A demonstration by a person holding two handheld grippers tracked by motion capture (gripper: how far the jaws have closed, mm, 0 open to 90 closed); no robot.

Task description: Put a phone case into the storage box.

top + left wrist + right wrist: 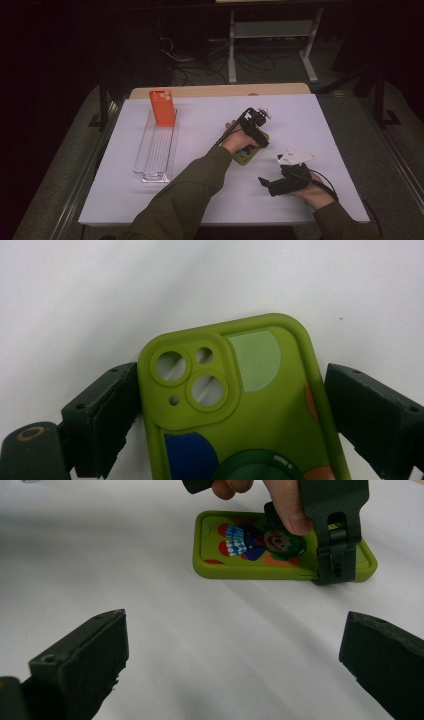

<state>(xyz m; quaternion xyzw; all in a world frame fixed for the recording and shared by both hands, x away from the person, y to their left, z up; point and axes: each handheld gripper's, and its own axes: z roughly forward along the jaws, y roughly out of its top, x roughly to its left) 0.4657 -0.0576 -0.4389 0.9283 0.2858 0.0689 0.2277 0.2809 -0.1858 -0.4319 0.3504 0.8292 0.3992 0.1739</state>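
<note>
Green phone case — smooth, round-cornered silicone

the worktop is covered with a plain white sheet, and a strip of pale wood shows along its far edge. it stands on a grey floor that runs down both sides. beyond it the room lies in deep shadow, with the light falling mostly on the white surface. a white metal stand with a shelf rises behind the worktop, and a tangle of dark cables lies on the floor beside its legs. dark frame legs stand at the right.
</note>
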